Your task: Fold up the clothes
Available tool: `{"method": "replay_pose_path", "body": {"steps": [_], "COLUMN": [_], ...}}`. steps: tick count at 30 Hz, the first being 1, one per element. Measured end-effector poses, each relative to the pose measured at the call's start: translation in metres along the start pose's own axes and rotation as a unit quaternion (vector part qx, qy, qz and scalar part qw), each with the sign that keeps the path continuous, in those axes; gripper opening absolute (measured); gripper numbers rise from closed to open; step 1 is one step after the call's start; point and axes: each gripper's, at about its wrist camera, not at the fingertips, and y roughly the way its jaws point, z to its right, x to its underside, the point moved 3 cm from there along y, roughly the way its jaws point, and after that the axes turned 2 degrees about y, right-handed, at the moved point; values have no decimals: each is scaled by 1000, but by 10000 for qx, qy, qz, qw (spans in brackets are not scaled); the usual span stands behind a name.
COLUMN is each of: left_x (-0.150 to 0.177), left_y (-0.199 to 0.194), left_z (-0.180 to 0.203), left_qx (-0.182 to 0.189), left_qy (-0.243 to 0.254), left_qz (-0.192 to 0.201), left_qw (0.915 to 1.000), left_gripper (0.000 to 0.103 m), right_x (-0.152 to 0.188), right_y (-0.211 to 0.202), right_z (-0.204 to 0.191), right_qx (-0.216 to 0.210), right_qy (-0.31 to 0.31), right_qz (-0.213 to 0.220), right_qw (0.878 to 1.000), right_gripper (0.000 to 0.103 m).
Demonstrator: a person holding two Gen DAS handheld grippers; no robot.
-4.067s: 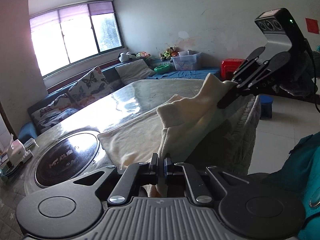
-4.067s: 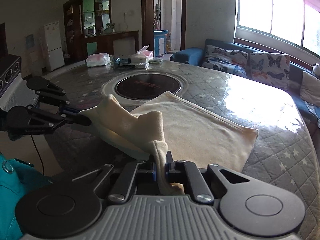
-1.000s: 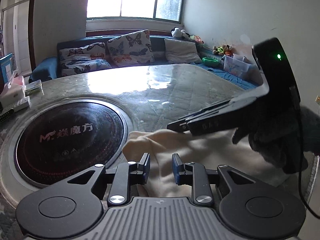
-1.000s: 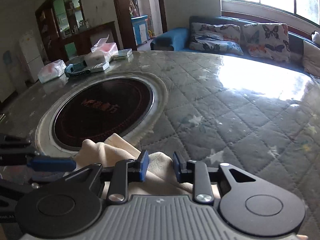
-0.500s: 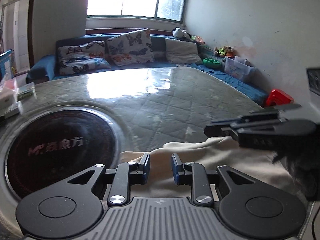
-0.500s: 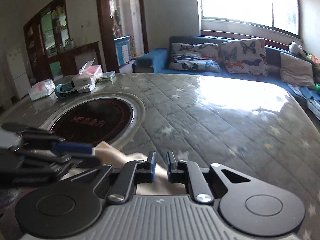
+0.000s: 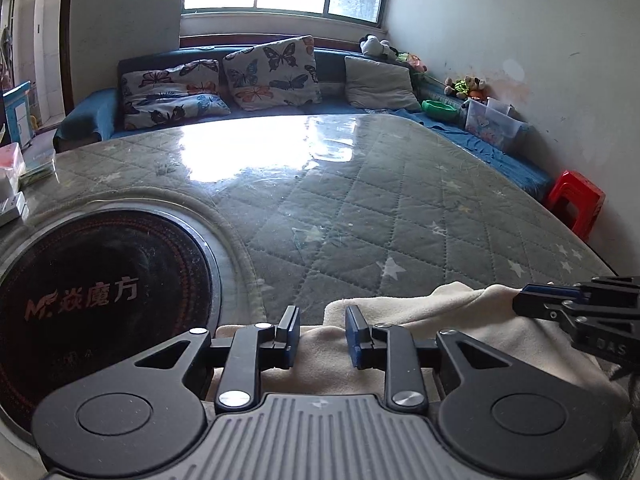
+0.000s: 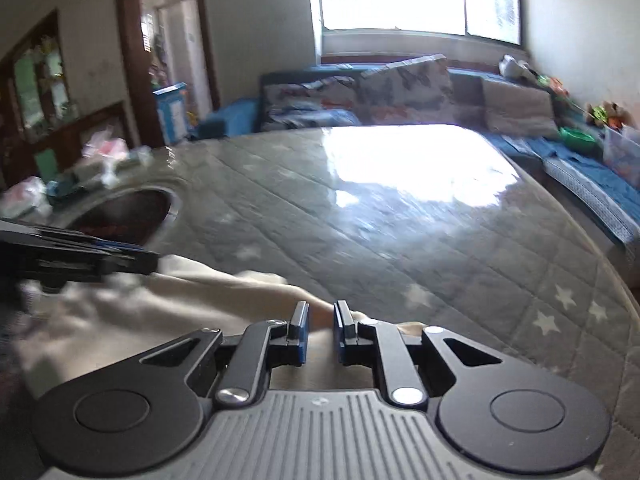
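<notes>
- Quilted grey worktop (image 7: 400, 208) carries the cream garment (image 7: 460, 320) at its near edge, beside the round burner (image 7: 100, 300).
- Your left tool (image 7: 322, 334) hovers level over the garment, fingers apart, gripping nothing.
- Your right tool (image 8: 321, 332) does likewise.

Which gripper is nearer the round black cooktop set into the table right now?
Left. The left gripper hangs over the cream cloth right beside the cooktop. The right gripper is over the cloth's other end, with the left gripper between it and the cooktop.
</notes>
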Motion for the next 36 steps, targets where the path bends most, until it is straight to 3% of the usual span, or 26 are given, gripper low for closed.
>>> {"method": "replay_pose_path", "body": {"steps": [5, 11, 16, 20, 28, 31, 36], "left_x": [-1, 15, 29, 41, 59, 66, 78], "left_y": [-22, -42, -39, -64, -81, -87, -98], "left_z": [7, 27, 28, 32, 26, 24, 20], "left_qx": [117, 426, 301, 444, 415, 402, 380], "left_qy": [99, 460, 400, 617, 548, 517, 466], "left_qz": [221, 318, 114, 307, 341, 352, 370], "left_qw": [9996, 9975, 9987, 9966, 9970, 9972, 9975], "left_gripper": [26, 26, 26, 26, 27, 28, 27], "right_x": [-4, 9, 25, 26, 44, 56, 53], "right_y": [-21, -48, -37, -57, -89, -82, -90], "right_z": [19, 27, 29, 24, -4, 0, -6], "right_qx": [79, 50, 209, 148, -220, -95, -173], "right_qy": [284, 123, 19, -103, -710, -625, -713], "right_qz": [335, 276, -82, 45, 147, -58, 114], "right_qw": [9990, 9995, 9997, 9998, 9971, 9980, 9972], "right_gripper": [14, 14, 14, 14, 14, 15, 16]}}
